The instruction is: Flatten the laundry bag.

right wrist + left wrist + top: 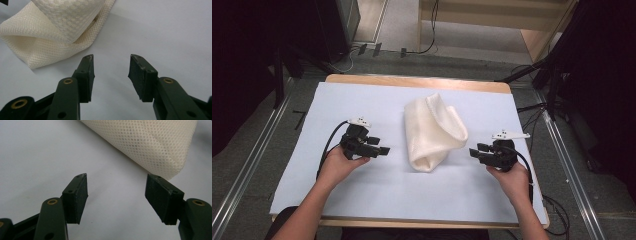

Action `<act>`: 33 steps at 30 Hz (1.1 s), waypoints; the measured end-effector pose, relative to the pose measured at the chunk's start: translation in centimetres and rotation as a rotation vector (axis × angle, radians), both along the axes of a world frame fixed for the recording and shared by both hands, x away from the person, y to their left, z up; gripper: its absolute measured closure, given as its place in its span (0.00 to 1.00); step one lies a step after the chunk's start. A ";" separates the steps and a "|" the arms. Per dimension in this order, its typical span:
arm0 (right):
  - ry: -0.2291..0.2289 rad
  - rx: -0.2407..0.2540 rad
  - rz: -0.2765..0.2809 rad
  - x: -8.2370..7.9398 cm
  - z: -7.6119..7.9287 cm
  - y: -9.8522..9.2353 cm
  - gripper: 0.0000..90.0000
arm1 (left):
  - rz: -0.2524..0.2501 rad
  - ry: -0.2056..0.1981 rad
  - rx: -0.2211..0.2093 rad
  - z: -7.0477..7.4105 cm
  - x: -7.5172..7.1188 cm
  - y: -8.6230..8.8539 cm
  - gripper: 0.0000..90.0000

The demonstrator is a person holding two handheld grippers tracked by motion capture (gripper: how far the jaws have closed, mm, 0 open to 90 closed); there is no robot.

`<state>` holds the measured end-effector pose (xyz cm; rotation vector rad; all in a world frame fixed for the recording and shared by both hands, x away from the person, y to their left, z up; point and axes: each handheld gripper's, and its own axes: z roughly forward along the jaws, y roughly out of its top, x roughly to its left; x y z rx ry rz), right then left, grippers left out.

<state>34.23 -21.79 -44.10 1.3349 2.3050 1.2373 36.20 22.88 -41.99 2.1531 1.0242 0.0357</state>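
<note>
I have the mesh cloth (432,132) lying loosely folded in the centre of the high view, on the pale mat (362,100) that covers the table (417,81); it is bunched into a soft roll, one end curled over the other, which I judge is why I flank it from both sides rather than from above; the left gripper (382,150) sits at centre left of that frame, pointing right toward the cloth, its jaws wide apart and holding nothing; in the left gripper view the cloth (147,142) fills the upper right, its corner just beyond the right-hand pad, not touched; the right gripper (473,152) sits at centre right, pointing left, its jaws parted about halfway with only bare mat between them; in the right gripper view the cloth (57,30) lies in the upper left, near the left-hand pad but apart from it; I read both hands as poised low and level so the pads can slide under an edge.
</note>
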 end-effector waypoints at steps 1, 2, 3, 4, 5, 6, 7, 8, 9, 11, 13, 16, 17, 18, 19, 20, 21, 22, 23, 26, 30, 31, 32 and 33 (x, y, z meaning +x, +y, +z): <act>0.000 0.001 -0.002 0.0 0.0 0.0 0.64 | 0.001 -0.001 0.000 0.0 0.0 0.0 0.39; 0.001 0.000 0.001 0.0 0.0 0.1 0.65 | 0.000 0.000 0.000 0.0 0.0 0.1 0.39; 0.001 -0.002 0.004 0.0 0.1 0.1 0.65 | 0.002 -0.001 0.001 0.0 0.0 0.1 0.39; -0.011 -0.004 0.004 0.0 0.1 0.1 0.66 | 0.002 -0.002 0.001 0.0 0.0 0.1 0.39; -0.019 -0.004 0.003 0.0 0.2 0.1 0.67 | 0.008 -0.007 0.003 0.1 0.0 0.1 0.39; -0.022 0.004 -0.001 -0.1 0.3 0.1 0.67 | 0.011 -0.010 0.001 0.1 -0.1 0.2 0.39; -0.027 0.008 -0.005 0.0 0.4 0.1 0.68 | 0.013 -0.014 -0.004 0.2 -0.1 0.2 0.39; -0.027 0.016 -0.008 0.0 0.4 0.1 0.70 | 0.014 -0.013 -0.008 0.2 -0.1 0.3 0.40; -0.027 0.020 -0.010 0.0 0.4 0.1 0.71 | 0.015 -0.013 -0.008 0.2 -0.1 0.3 0.40; -0.011 0.025 -0.016 0.1 0.4 0.1 0.75 | 0.012 -0.010 -0.003 0.2 -0.1 0.4 0.40; 0.002 0.028 -0.016 0.2 0.5 0.2 0.82 | 0.013 -0.010 -0.005 0.2 -0.1 0.4 0.40; 0.019 0.049 -0.010 0.5 0.6 0.4 0.92 | 0.013 -0.005 -0.003 0.3 -0.1 0.4 0.41; 0.027 0.051 -0.012 0.6 0.7 0.5 0.96 | 0.014 -0.001 -0.003 0.4 -0.2 0.4 0.42; 0.030 0.054 -0.008 0.7 0.8 0.6 0.99 | 0.017 0.000 -0.003 0.5 -0.2 0.4 0.42; 0.028 0.059 -0.004 0.8 0.9 0.7 1.00 | 0.017 0.001 -0.002 0.5 -0.2 0.4 0.43; 0.034 0.063 -0.006 1.0 0.9 0.8 1.00 | 0.017 0.002 0.001 0.5 -0.2 0.5 0.43; 0.036 0.065 -0.004 1.1 1.0 0.9 1.00 | 0.019 0.004 0.000 0.5 -0.2 0.5 0.43; 0.037 0.063 0.003 1.3 1.0 1.1 1.00 | 0.022 0.003 -0.001 0.5 -0.3 0.6 0.43; 0.036 0.055 0.010 1.4 1.0 1.2 1.00 | 0.021 0.004 -0.001 0.5 -0.3 0.6 0.43; 0.022 0.044 0.023 1.6 1.2 1.6 1.00 | 0.027 0.003 -0.005 0.5 -0.3 0.8 0.42; 0.009 0.035 0.032 1.8 1.3 1.9 1.00 | 0.032 0.002 -0.002 0.5 -0.4 0.9 0.42; 0.008 0.033 0.034 1.8 1.3 2.0 1.00 | 0.031 0.005 -0.001 0.5 -0.5 1.0 0.42; 0.008 0.034 0.036 1.9 1.3 2.0 1.00 | 0.031 0.003 -0.001 0.5 -0.5 1.0 0.42; 0.006 0.035 0.036 1.9 1.4 2.1 1.00 | 0.032 0.001 -0.003 0.5 -0.5 1.0 0.42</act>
